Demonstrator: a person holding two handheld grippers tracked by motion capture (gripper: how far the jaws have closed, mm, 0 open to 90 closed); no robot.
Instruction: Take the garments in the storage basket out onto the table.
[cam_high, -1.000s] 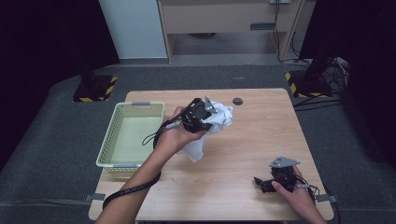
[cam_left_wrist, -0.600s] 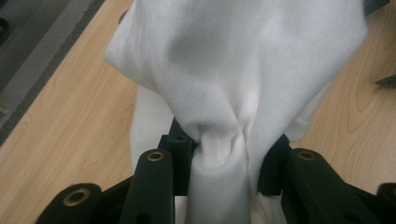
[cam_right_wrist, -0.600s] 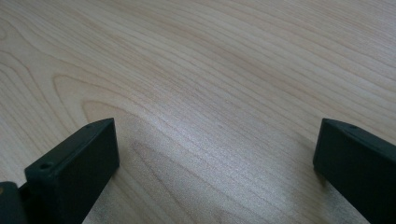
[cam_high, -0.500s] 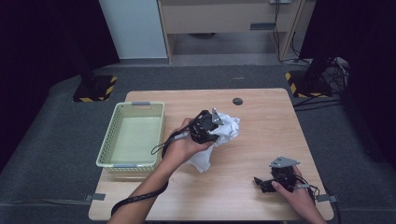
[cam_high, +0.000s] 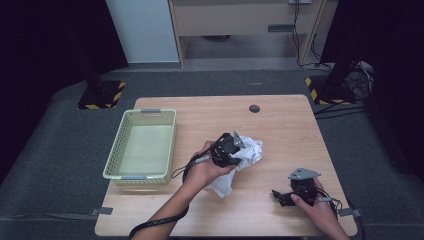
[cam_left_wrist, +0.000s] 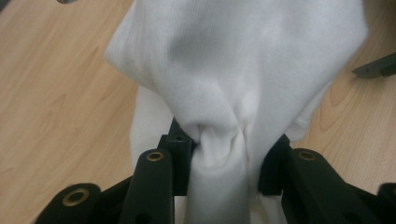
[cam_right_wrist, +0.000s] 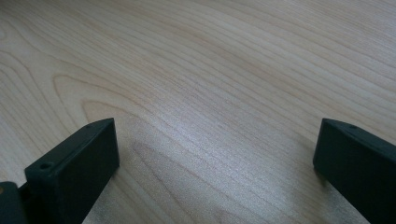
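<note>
Left gripper (cam_high: 239, 148) pinches a bunched fold of the white cloth (cam_high: 245, 157) between its jaws; in the left gripper view the fabric (cam_left_wrist: 233, 84) puckers where the pads clamp it. The cloth lies crumpled mid-table, its long axis running from near the person's side toward the far right. The green basket (cam_high: 116, 159) sits off to the left, well apart. Right gripper (cam_high: 281, 196) rests on the table (cam_high: 290, 130), jaws spread wide over bare wood (cam_right_wrist: 210, 93), near the cloth's right side.

I saw soft, matt white cloth (cam_left_wrist: 243, 70) bunched between matt black plastic jaws, on a smooth pale wood-grain tabletop (cam_right_wrist: 210, 70) beside a perforated plastic basket (cam_high: 142, 150).
</note>
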